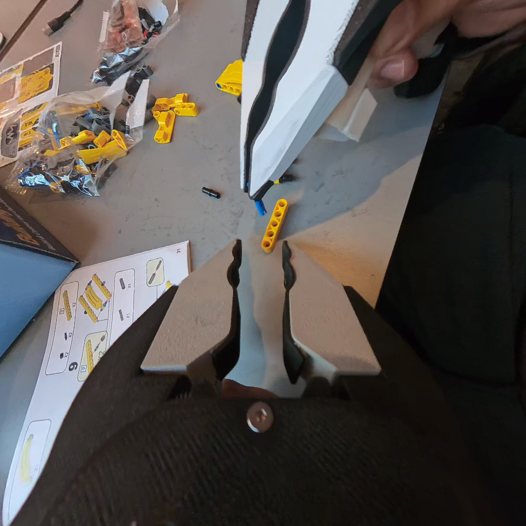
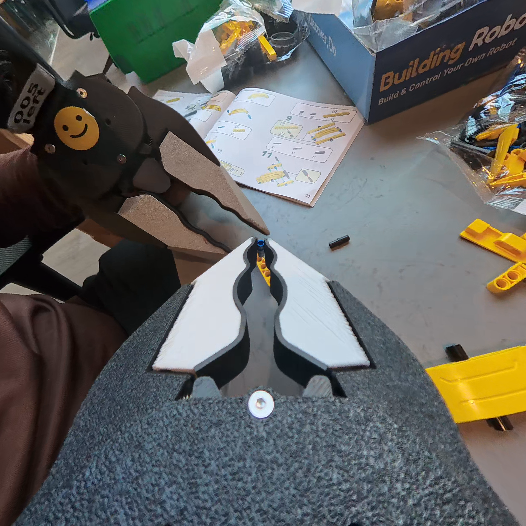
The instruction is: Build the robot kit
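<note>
My right gripper (image 2: 259, 242), with white fingers, is shut on a small blue pin (image 2: 260, 243) at its tips. In the left wrist view the same gripper (image 1: 254, 193) comes down from above, with the blue pin (image 1: 260, 207) sticking out below the tips. A short yellow beam with holes (image 1: 274, 225) lies on the grey table (image 1: 176, 210) just beside the pin; it shows between the white fingers in the right wrist view (image 2: 264, 269). My left gripper (image 1: 261, 245), with grey fingers, is open and empty, its tips just short of the beam's near end.
A black pin (image 1: 211, 192) lies left of the beam, another (image 1: 285, 178) behind the right gripper. An open instruction booklet (image 2: 273, 142), plastic bags of parts (image 1: 76, 136), loose yellow pieces (image 1: 170, 113), a blue box (image 2: 427, 65) and large yellow panels (image 2: 484, 378) surround the work spot. Left and right tips are no more than a few centimetres apart.
</note>
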Available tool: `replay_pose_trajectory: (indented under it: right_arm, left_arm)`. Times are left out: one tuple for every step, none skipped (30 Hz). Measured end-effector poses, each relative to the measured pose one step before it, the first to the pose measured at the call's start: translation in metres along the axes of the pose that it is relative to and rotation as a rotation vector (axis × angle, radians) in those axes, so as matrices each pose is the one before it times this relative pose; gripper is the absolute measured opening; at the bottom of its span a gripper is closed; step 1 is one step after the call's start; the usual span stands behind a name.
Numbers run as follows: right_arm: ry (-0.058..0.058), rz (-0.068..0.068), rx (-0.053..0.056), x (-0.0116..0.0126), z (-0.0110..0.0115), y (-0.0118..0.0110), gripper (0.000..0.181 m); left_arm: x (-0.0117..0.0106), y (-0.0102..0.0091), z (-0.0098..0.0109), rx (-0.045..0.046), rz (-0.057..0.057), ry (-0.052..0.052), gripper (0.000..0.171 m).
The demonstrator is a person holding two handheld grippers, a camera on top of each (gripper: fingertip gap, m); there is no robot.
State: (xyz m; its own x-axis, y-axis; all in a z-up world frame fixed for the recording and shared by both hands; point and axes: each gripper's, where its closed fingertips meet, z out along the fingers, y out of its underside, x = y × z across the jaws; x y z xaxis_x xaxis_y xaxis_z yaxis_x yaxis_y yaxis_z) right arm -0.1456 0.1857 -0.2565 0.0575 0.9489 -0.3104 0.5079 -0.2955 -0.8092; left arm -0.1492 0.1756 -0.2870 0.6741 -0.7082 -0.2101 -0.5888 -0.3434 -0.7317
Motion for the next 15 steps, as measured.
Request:
replay_pose_trajectory:
  right_arm:
    - [-0.0018, 0.0036, 0.009, -0.00031, -0.00003, -0.00143, 0.003]
    - [-0.0034, 0.0038, 0.0054, -0.00054, 0.00027, -0.00077, 0.003]
    - [-0.0039, 0.004, 0.0014, -0.00053, 0.00044, -0.00003, 0.003]
    - [-0.0038, 0.0032, 0.0062, -0.00052, 0.00035, -0.00042, 0.003]
    - [-0.0076, 0.0054, 0.008, -0.00094, 0.00046, -0.00054, 0.003]
    - [-0.0104, 0.0099, 0.0045, -0.00125, 0.00078, -0.00006, 0.003]
    - [-0.0109, 0.0102, 0.0053, -0.00127, 0.00086, -0.00034, 0.003]
    - [-0.0071, 0.0072, 0.0095, -0.00095, 0.00041, -0.00121, 0.003]
    - [-0.0043, 0.0052, 0.0094, -0.00075, 0.00017, -0.00141, 0.003]
    - [-0.0045, 0.0033, 0.0054, -0.00077, 0.00011, -0.00127, 0.003]
    - [-0.001, 0.0018, 0.0027, -0.00028, -0.00005, -0.00086, 0.003]
    - [0.0004, 0.0007, 0.0035, -0.00001, 0.00002, -0.00073, 0.003]
    - [-0.0035, 0.0035, 0.0033, -0.00037, 0.00009, -0.00032, 0.003]
    - [-0.0035, 0.0054, 0.0047, -0.00009, -0.00001, -0.0005, 0.003]
    - [-0.0056, 0.0066, 0.0043, -0.00007, -0.00014, -0.00021, 0.003]
  left_arm:
    - [-0.00133, -0.00163, -0.00145, 0.01438, -0.0115, -0.0016, 0.025]
    - [-0.00154, -0.00142, -0.00112, 0.01095, -0.0087, -0.005, 0.024]
    - [-0.00093, -0.00154, -0.00059, 0.00965, -0.0034, -0.0059, 0.024]
    - [-0.00076, -0.00175, -0.00028, 0.00927, 0.0013, -0.0085, 0.024]
    - [-0.00006, -0.00244, -0.00013, 0.01163, 0.0039, -0.0085, 0.022]
    - [0.00083, -0.00269, 0.00001, 0.01193, 0.0042, -0.0044, 0.019]
    - [0.00174, -0.00263, -0.00003, 0.01236, 0.0052, 0.0015, 0.016]
    - [0.00165, -0.00215, -0.00009, 0.01032, 0.006, 0.0014, 0.011]
    - [0.00043, -0.00163, 0.00006, 0.00677, 0.0032, -0.0038, 0.008]
    - [-0.00004, -0.00101, 0.00005, 0.00456, 0.0009, -0.0042, 0.006]
    - [-0.00082, -0.00067, -0.00001, 0.00327, -0.0012, -0.0064, 0.006]
    - [-0.00097, -0.00045, -0.00025, 0.00343, -0.0038, -0.0041, 0.003]
    - [-0.00043, -0.00028, -0.00023, 0.00275, -0.0057, 0.0017, 0.003]
    - [-0.0004, -0.00019, -0.00028, 0.00205, -0.0058, 0.0018, 0.002]
    - [-0.00041, -0.00016, -0.0001, 0.002, -0.0039, 0.0004, 0.002]
